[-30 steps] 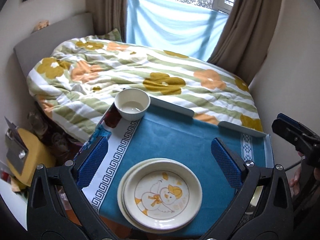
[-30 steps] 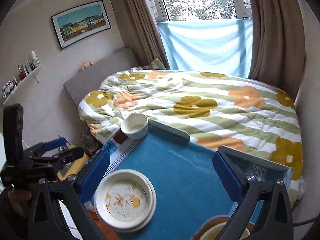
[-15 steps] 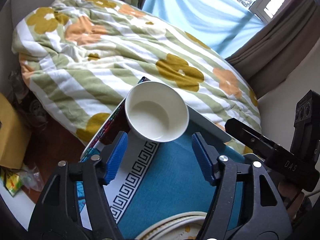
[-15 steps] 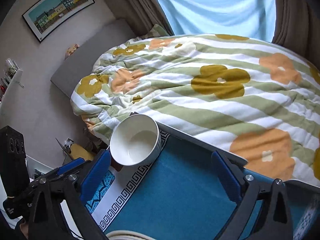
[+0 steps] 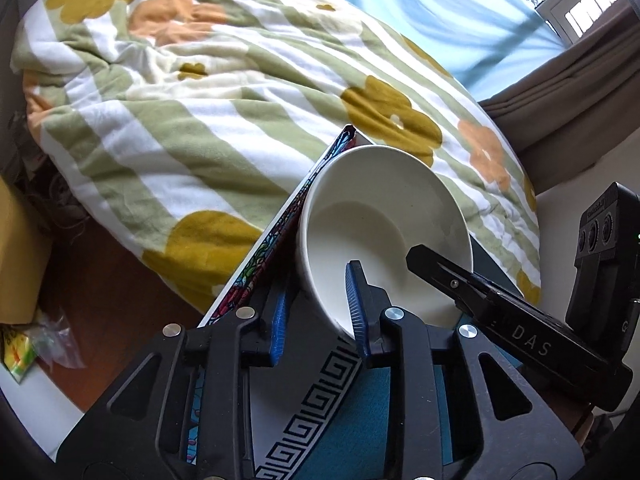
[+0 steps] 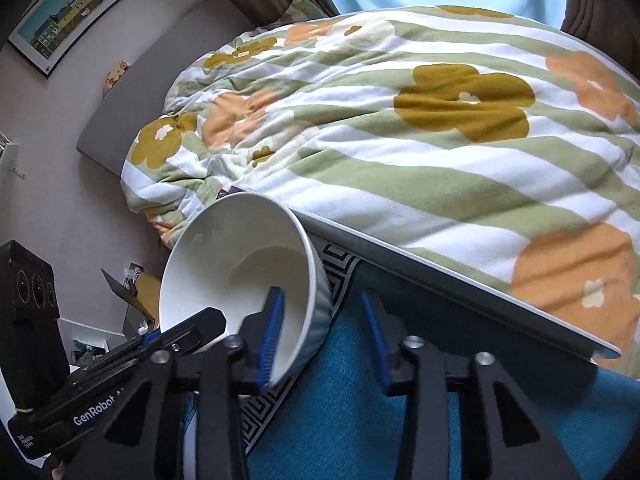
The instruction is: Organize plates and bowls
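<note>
- left tool (image 5: pixel 316 316): straddles the near wall of the white bowl (image 5: pixel 372 216), one blue pad outside, the other down inside. Narrowed right in, but honestly can't tell whether it's pinching the wall or just sitting around it
- right tool (image 6: pixel 322 332): same idea from the other side, with one pad inside the bowl and one outside. Shows a clear gap between the outer pad and the bowl wall, so apart and not gripping
- both tools side by side at the same bowl, each one poking into the other's camera view
- bowl: sits at the far left corner of the surface (image 6: pixel 360 420), over the white border with the black key pattern (image 5: pixel 320 400), right at the edge next to the bed. Nothing in it, plain white inside. Looks tipped toward the cameras, though that could just be the lens angle
- surface itself: covered in a teal cloth, with a pale rail (image 6: pixel 460 284) along the far edge
- just past that: bed with a green-and-white striped quilt (image 5: pixel 200 80), covered in mustard and orange flowers
- further back: grey headboard (image 6: pixel 160 80) and a framed picture (image 6: pixel 80 4) on the wall
- at the very back: light blue sheet (image 5: pixel 420 4) across the window, brown curtain (image 5: pixel 580 92) beside it
</note>
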`<state>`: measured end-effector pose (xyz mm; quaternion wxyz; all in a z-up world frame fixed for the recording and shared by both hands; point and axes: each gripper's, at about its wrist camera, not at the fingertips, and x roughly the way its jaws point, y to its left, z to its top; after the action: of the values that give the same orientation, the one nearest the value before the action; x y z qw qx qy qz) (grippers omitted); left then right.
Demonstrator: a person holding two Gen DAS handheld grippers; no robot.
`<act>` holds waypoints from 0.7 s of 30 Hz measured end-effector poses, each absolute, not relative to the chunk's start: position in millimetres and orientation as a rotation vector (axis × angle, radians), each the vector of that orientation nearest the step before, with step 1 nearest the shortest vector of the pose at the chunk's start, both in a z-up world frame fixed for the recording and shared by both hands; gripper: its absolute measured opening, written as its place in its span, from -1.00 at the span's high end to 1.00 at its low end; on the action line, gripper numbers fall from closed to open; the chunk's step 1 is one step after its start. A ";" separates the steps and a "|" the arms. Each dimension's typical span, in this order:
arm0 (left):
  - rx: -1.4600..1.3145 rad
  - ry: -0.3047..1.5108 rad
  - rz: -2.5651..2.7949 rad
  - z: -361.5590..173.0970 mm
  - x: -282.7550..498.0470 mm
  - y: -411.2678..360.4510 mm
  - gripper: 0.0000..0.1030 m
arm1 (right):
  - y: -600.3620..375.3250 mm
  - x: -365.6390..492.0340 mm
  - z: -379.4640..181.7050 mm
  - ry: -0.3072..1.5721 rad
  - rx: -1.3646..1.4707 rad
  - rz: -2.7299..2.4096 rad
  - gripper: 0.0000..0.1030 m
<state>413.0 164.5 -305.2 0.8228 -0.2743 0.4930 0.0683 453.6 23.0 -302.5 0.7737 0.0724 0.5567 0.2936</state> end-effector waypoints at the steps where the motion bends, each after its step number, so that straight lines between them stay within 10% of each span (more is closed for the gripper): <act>1: -0.574 1.048 0.147 -304.6 413.2 163.3 0.55 | 25.1 453.5 -302.5 1.207 0.165 0.647 0.60; 21: -0.400 0.993 0.116 -213.1 357.9 85.1 0.57 | -28.4 392.0 -223.1 1.091 0.199 0.622 0.60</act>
<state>357.9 85.1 -213.1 0.8586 -0.1906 0.4728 0.0550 392.0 -28.4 -223.1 0.8046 0.0931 0.5094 0.2906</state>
